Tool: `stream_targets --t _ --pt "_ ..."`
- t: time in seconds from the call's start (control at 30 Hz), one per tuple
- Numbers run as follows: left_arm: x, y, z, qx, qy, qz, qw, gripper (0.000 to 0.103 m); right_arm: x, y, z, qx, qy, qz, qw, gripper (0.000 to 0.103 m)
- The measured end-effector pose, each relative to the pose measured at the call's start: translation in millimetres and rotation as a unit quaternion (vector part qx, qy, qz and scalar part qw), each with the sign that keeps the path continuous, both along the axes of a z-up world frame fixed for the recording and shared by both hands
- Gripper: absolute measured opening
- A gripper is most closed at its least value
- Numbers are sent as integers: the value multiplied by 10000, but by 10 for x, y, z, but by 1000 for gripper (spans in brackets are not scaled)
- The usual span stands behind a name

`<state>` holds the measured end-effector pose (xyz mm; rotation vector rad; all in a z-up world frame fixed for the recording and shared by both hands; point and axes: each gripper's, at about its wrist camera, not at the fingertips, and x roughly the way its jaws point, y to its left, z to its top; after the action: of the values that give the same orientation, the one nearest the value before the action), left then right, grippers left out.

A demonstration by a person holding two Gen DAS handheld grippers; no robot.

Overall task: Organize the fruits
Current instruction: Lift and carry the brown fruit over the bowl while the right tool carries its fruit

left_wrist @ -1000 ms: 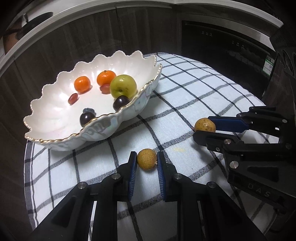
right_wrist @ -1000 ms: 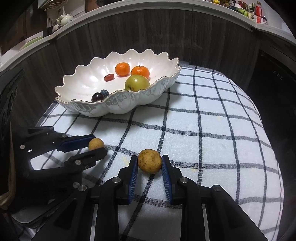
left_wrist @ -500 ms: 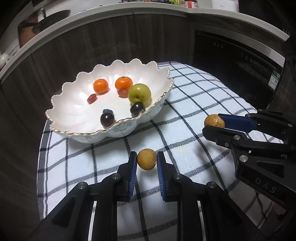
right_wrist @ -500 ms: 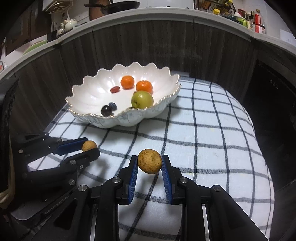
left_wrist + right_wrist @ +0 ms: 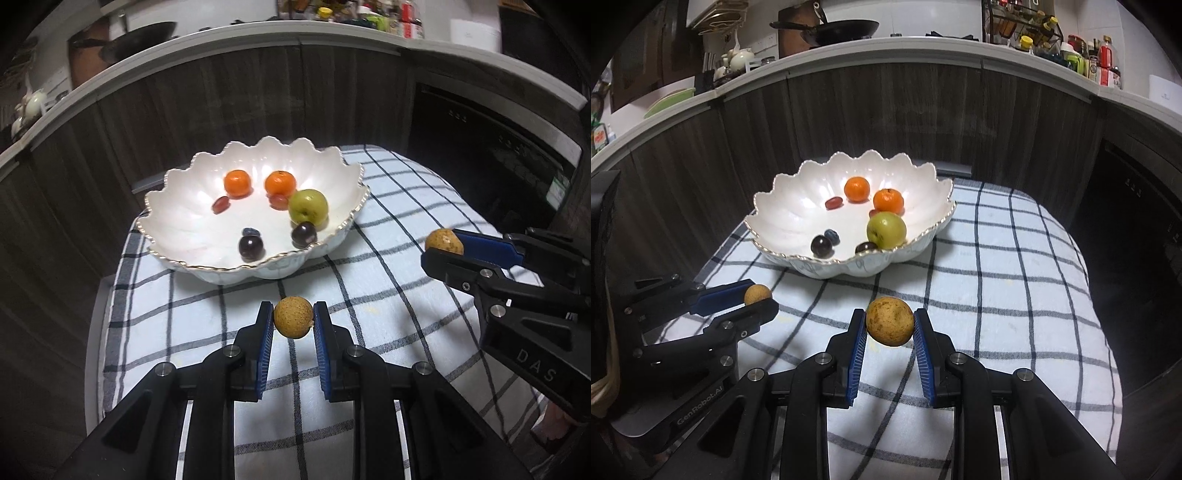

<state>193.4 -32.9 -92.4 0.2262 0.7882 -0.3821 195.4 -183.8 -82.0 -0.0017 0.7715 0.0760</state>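
My left gripper (image 5: 293,321) is shut on a small brown round fruit (image 5: 293,317) and holds it above the checked cloth, in front of the white scalloped bowl (image 5: 177,225). My right gripper (image 5: 889,326) is shut on a larger brown fruit (image 5: 889,321), also lifted, to the right of the left one. Each gripper shows in the other's view: the right gripper (image 5: 441,245) and the left gripper (image 5: 759,297). The bowl (image 5: 783,218) holds two oranges (image 5: 237,182), a green apple (image 5: 307,206), dark plums (image 5: 250,248) and small red fruits.
The checked cloth (image 5: 997,266) covers a small table that drops off at left and right. Dark wood cabinet fronts (image 5: 886,110) stand just behind the bowl. A dark oven front (image 5: 480,155) is at the right. A counter with a pan and bottles runs above.
Both grippers have risen and drawn back from the bowl, each still holding its fruit. The bowl and table look smaller and farther away.
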Motion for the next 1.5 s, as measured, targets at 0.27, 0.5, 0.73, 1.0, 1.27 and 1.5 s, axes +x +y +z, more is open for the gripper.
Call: stream_targets --t 0.27,0.5,0.73,1.0,1.27,1.5 --pt "-16 111 181 -24 -130 238 9996 22 3 41 179 -10 -149 56 9999 27" --pt "62 157 347 -61 -273 398 9988 22 78 52 314 6 -243 82 9997 27" --pt "206 175 466 -44 -354 546 9979 22 250 9 402 95 -247 21 9996 27" --pt "382 183 533 -54 -427 624 9971 22 448 -22 454 114 -248 -44 9996 27" --pt "584 228 532 -119 -369 791 9961 22 665 -22 493 102 -243 -86 9996 27" --pt "823 252 504 -150 -323 931 9950 22 853 -22 501 66 -225 -139 9996 27"
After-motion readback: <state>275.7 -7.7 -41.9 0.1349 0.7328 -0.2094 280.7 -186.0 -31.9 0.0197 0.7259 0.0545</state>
